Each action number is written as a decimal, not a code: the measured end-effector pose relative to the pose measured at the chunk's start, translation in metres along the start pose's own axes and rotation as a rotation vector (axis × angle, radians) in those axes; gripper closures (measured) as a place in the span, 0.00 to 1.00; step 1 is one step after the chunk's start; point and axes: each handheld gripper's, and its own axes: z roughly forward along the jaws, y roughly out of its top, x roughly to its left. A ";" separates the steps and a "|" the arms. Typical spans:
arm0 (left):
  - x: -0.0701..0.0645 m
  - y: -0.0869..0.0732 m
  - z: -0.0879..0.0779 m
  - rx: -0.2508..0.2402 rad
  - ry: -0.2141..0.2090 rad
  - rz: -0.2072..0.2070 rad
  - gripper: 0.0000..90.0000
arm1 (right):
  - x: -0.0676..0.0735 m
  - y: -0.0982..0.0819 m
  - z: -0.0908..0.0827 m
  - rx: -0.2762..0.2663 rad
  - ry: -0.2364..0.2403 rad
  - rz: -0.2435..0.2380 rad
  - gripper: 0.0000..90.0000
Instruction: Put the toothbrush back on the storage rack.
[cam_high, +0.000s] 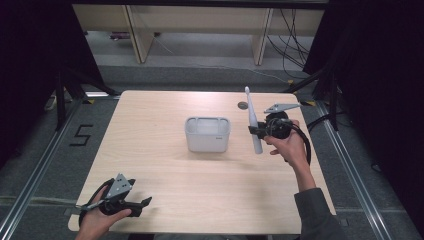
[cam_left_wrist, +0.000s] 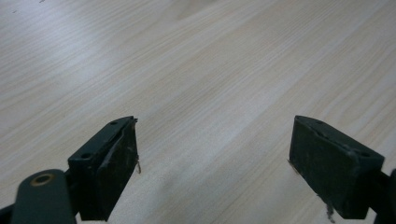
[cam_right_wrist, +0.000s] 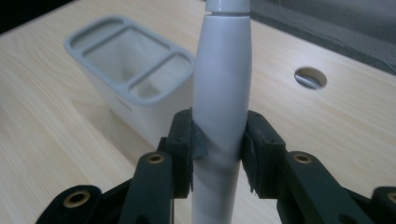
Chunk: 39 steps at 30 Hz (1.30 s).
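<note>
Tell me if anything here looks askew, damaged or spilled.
Nothing stands out. The holder stands upright on the table, the toothbrush is clamped squarely in the right gripper, and the left gripper is open over bare wood.

A pale wooden table (cam_high: 165, 170) with rounded corners stands on grey floor (cam_high: 30, 165). A round cable hole (cam_high: 242, 105) sits in the tabletop near its far edge, right of centre. On the floor to the left of the table is a black "5" marking (cam_high: 81, 135). Beyond the far edge stand light wooden furniture legs (cam_high: 140, 35), with black cables (cam_high: 292, 45) hanging at the far right. Black curtains (cam_high: 30, 50) close in both sides.
</note>
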 end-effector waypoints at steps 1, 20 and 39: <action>-0.001 0.000 0.000 -0.008 -0.012 -0.006 0.17 | 0.000 0.001 0.001 -0.037 0.001 -0.002 0.74; -0.001 0.000 0.000 -0.018 -0.011 -0.008 0.17 | 0.019 0.040 0.006 -0.245 0.033 0.031 0.74; 0.000 0.000 0.001 -0.026 -0.011 -0.003 0.17 | 0.037 0.070 0.032 -0.268 0.044 0.018 0.74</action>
